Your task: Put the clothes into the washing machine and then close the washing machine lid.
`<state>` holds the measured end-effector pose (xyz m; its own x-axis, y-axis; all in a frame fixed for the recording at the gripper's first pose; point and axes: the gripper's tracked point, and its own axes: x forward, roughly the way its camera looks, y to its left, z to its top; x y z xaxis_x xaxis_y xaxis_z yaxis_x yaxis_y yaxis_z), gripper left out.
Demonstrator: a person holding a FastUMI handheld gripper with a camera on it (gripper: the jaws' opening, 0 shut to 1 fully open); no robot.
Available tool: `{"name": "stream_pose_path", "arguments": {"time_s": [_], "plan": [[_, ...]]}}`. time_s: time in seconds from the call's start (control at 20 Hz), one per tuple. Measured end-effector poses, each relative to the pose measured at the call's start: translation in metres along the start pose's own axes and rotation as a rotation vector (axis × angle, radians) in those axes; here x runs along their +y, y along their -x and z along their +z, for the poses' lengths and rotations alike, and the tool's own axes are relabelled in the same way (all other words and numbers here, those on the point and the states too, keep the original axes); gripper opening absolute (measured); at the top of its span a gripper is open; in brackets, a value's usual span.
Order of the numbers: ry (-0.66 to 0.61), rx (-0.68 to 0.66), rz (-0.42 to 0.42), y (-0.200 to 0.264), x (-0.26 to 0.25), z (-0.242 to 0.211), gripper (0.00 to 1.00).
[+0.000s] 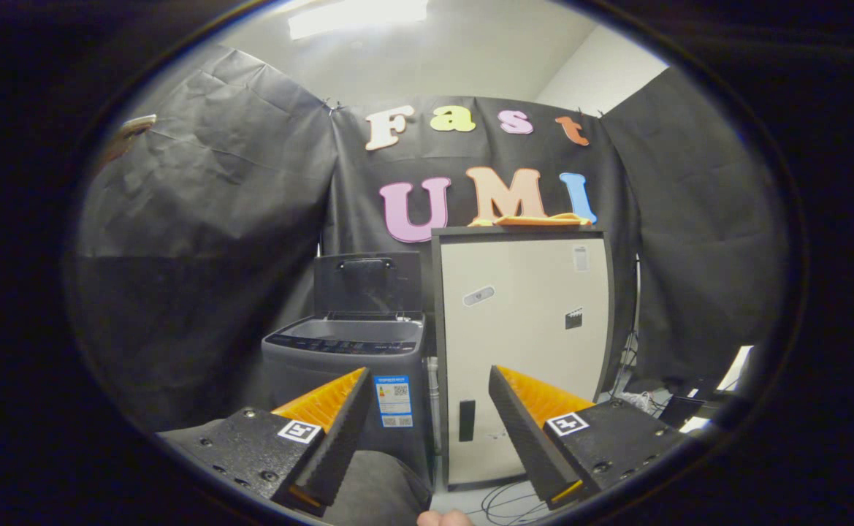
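Observation:
A dark grey top-loading washing machine (346,365) stands beyond my left finger, its lid (368,283) raised upright at the back. An orange garment (536,218) lies on top of the pale cabinet (525,343) to the machine's right, beyond my fingers. My gripper (430,380) is open with nothing between its fingers, well short of both the machine and the cabinet. The inside of the tub is hidden from here.
Cables (511,500) lie on the floor in front of the cabinet. More wires and boxes (653,402) sit low at the right by the black cloth wall. A fingertip of a hand (445,519) shows below the gripper.

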<state>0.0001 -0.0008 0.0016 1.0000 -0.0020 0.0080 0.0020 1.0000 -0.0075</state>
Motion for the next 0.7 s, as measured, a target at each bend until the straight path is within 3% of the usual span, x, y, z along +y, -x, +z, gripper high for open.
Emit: {"name": "stream_pose_path", "arguments": {"time_s": [0.7], "plan": [[0.011, 0.000, -0.003, -0.0055, -0.0017, 0.0045, 0.96]]}}
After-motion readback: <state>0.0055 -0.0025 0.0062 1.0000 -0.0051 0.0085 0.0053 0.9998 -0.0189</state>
